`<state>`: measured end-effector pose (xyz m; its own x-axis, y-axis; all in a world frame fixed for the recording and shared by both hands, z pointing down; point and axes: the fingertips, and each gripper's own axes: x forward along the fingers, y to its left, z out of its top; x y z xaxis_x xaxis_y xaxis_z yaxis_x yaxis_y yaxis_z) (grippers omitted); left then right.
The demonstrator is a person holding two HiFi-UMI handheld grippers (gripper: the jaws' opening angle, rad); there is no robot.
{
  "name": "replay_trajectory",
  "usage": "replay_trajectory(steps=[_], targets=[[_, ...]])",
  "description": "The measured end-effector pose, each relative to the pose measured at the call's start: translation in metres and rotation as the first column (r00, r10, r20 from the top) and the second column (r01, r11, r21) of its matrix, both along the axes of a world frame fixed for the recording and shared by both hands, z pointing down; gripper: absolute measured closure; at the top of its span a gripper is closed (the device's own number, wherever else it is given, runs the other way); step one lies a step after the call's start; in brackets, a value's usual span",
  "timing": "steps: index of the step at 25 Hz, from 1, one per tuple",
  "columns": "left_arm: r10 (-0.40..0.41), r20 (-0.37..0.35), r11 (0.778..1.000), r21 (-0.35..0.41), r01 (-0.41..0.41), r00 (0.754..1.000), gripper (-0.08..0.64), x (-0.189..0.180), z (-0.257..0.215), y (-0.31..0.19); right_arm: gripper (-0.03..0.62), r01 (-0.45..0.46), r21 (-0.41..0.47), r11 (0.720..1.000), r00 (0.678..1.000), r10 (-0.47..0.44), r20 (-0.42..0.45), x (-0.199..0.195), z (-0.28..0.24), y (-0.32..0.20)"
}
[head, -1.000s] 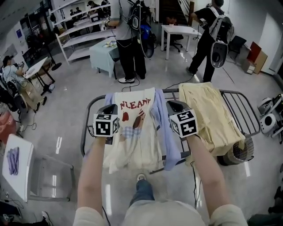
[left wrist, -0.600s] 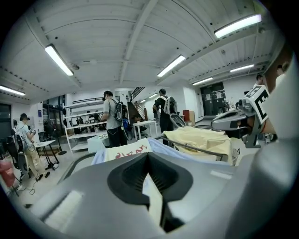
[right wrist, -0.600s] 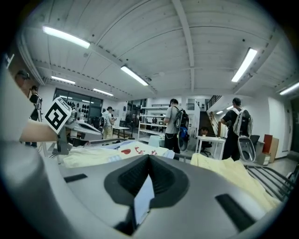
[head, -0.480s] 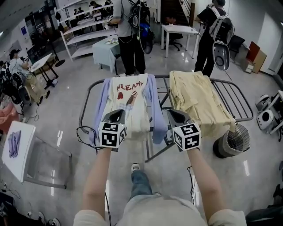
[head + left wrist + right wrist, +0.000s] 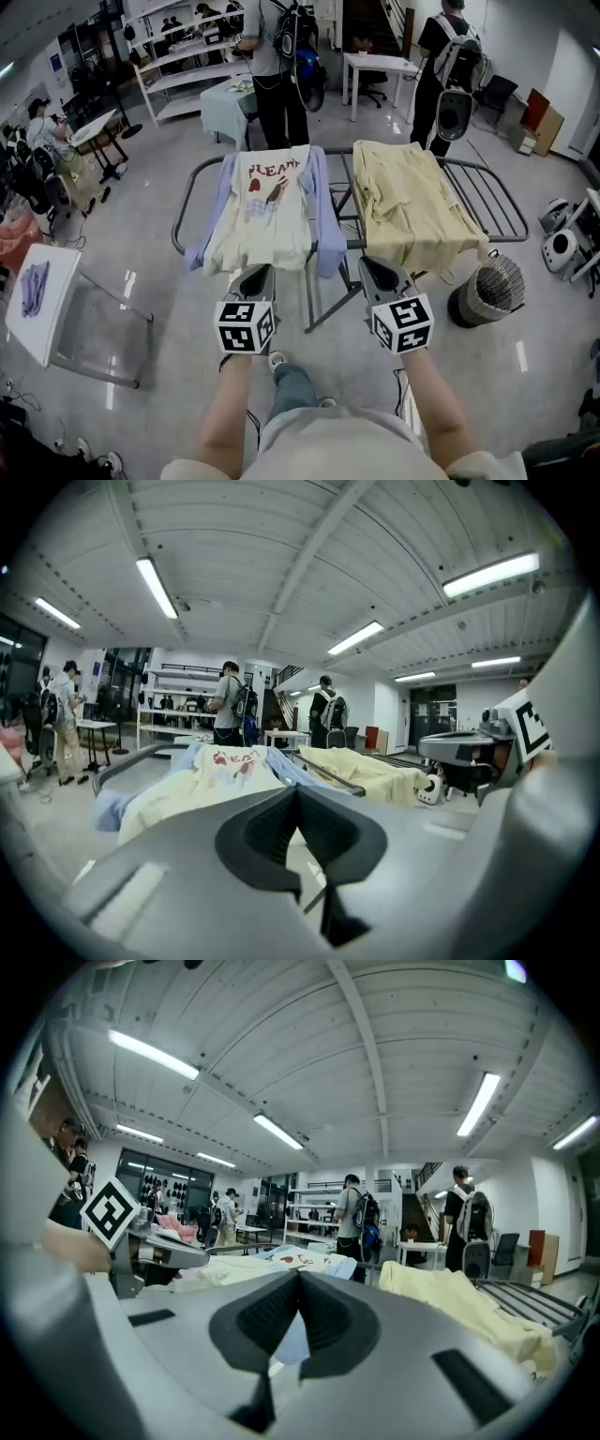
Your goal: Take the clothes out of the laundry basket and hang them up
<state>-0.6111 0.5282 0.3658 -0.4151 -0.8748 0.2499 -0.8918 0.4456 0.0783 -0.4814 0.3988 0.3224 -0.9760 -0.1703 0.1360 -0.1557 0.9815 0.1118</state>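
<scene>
Grey polished floor (image 5: 141,216) fills most of my head view, with a drying rack (image 5: 487,197) standing on it at my 12 o'clock. On the rack's left half a cream tee (image 5: 262,225) with a red print lies spread flat over a lavender garment (image 5: 328,239), whose edges show on both sides of the tee. On the middle of the rack, just to the 3 o'clock side of the tee, a yellow garment (image 5: 408,202) is draped with its hem hanging over the near rail. The bars at the rack's far right are bare. A wire basket (image 5: 497,286) sits on the floor at the rack's near right corner, roughly at my 2 o'clock; I cannot tell what is in it. The left claw (image 5: 260,272) points toward the tee's near hem and the right claw (image 5: 368,265) toward the yellow garment's near hem, both short of the rack. From each claw's own camera I see the two jaws pressed fully together with nothing between them, so both are empty. A white table (image 5: 52,323) at my 9 o'clock carries a purple cloth (image 5: 33,286). Beyond the rack, a person (image 5: 277,75) stands at 12 o'clock and a second person (image 5: 436,66) at 1 o'clock, both wearing backpacks.
</scene>
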Motion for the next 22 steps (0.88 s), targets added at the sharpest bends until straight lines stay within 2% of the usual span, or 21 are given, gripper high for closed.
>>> replay_trajectory(steps=[4, 7, 10, 14, 22], targets=[[-0.03, -0.072, 0.998, 0.055, 0.034, 0.997, 0.549, 0.025, 0.006, 0.028, 0.591, 0.016, 0.015, 1.0, 0.999, -0.016, 0.03, 0.024, -0.001, 0.021], [-0.048, -0.092, 0.995, 0.078, 0.055, 0.995, 0.549, 0.039, 0.01, 0.044, 0.591, 0.023, 0.013, 1.0, 0.999, -0.024, 0.044, 0.041, 0.005, 0.035], [-0.047, -0.102, 0.994, 0.089, 0.056, 0.994, 0.549, 0.053, 0.014, 0.056, 0.591, 0.026, 0.005, 1.0, 0.999, -0.027, 0.046, 0.055, 0.013, 0.048], [-0.01, -0.104, 0.996, 0.092, 0.02, 0.995, 0.549, 0.07, 0.019, 0.063, 0.591, 0.02, 0.002, 1.0, 0.999, -0.021, 0.042, 0.064, 0.022, 0.058], [0.031, -0.082, 0.997, 0.071, -0.026, 0.996, 0.549, 0.08, 0.026, 0.058, 0.592, 0.009, -0.077, 0.997, 0.999, -0.005, 0.049, 0.064, 0.034, 0.058]])
